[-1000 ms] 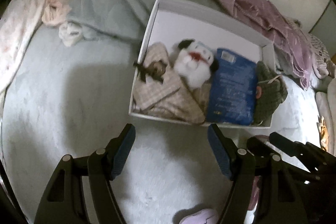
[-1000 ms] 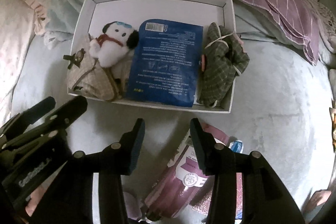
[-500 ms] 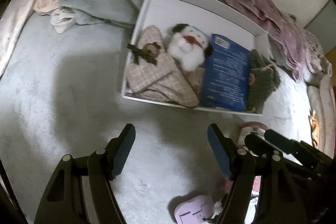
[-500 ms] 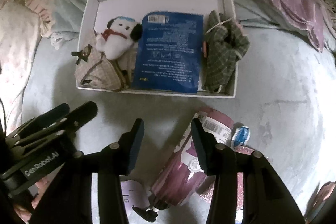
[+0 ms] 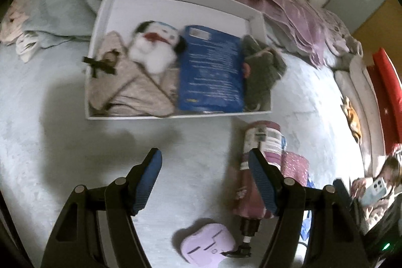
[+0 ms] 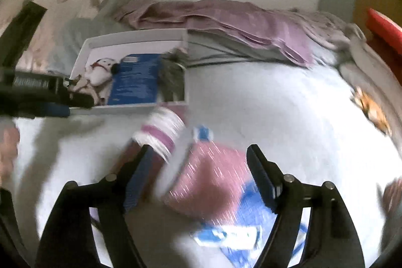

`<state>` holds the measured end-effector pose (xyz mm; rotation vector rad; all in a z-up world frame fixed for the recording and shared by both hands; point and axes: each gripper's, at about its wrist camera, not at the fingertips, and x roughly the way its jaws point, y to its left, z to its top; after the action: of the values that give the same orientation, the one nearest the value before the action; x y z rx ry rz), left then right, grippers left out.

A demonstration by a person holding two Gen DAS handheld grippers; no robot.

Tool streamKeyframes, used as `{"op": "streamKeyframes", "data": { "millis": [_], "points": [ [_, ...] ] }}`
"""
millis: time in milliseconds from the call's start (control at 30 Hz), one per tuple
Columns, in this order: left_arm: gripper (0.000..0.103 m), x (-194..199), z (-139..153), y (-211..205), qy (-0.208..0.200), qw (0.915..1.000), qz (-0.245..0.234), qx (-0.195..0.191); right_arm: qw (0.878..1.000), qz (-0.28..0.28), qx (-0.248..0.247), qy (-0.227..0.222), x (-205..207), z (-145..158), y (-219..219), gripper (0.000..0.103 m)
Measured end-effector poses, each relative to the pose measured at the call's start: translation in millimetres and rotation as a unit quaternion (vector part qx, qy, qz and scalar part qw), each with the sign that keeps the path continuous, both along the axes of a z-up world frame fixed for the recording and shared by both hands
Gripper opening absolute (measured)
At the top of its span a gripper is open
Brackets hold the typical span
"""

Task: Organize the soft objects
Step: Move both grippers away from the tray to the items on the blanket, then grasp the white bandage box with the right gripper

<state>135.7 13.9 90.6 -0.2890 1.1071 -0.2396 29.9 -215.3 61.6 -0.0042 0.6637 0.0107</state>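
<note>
Lying blurred, sparkly pink pouch point(image 6: 213, 175)

A white box point(image 5: 100, 24) sits on the pale bed cover point(image 5: 50, 142). Inside it, side by side from its left wall, lie a beige cloth point(image 5: 130, 92), a white plush dog point(image 5: 155, 47), a blue packet point(image 5: 211, 69) and a green cloth point(image 5: 261, 69). Just below the box's right corner lies a pink umbrella point(image 5: 253, 182), a lilac case point(image 5: 208, 245) beside its handle. The left gripper point(image 5: 204, 182) hovers below the box, jaws apart with nothing between them.
</note>
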Motion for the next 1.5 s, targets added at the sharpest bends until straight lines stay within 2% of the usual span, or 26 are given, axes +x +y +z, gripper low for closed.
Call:
{"op": "streamKeyframes", "data": {
  "millis": [100,233,300,433,633,733,767,833,867,900,1033,1200,1300,1500],
  "points": [
    [0.071,0,1,-16,-0.001,0.9998,-0.018,-0.004,0.999,-0.031,-0.019,0.012,-22,-14,-11,0.083],
    [0.071,-6,9,-42,-0.013,0.9983,-0.057,0.004,0.998,-0.023,-0.048,0.035,-40,-28,-15,0.084],
    [0.071,-8,11,-53,-0.016,0.9969,-0.077,0.004,0.997,-0.026,-0.049,0.052,-43,-33,-19,0.084],
    [0.071,-11,11,-70,-0.011,0.9945,-0.104,0.011,0.997,-0.029,-0.045,0.056,-51,-37,-22,0.084],
    [0.071,-15,4,-98,0.011,0.9868,-0.162,0.004,0.996,-0.017,-0.003,0.086,-49,-48,-26,0.084],
    [0.071,-18,2,-110,0.012,0.9828,-0.184,-0.004,0.991,-0.02,0.005,0.131,-39,-66,-30,0.084],
    [0.071,-19,1,-114,0.015,0.9812,-0.192,-0.01,0.99,-0.02,0.017,0.14,-37,-71,-35,0.086],
    [0.071,-17,-5,-123,0.025,0.9773,-0.209,-0.024,0.991,-0.01,0.043,0.128,-40,-72,-40,0.095],
    [0.071,-16,-9,-126,0.033,0.9765,-0.211,-0.025,0.99,-0.001,0.053,0.128,-39,-73,-41,0.102],
    [0.069,-15,-13,-130,0.041,0.9758,-0.213,-0.027,0.99,0.004,0.054,0.132,-38,-74,-40,0.103],
    [0.068,-16,-22,-146,0.055,0.9736,-0.221,-0.016,0.989,0.001,-0.015,0.145,-36,-78,-21,0.103],
    [0.069,-14,-28,-154,0.061,0.9734,-0.22,-0.02,0.989,0.007,0.006,0.144,-38,-78,-29,0.103],
    [0.069,-9,-37,-154,0.072,0.9734,-0.213,-0.041,0.989,0.006,-0.012,0.144,-38,-78,-24,0.103],
    [0.075,-15,-38,-169,0.065,0.9734,-0.22,-0.007,0.99,0.006,-0.01,0.142,-43,-78,-21,0.103]
  ]
}}
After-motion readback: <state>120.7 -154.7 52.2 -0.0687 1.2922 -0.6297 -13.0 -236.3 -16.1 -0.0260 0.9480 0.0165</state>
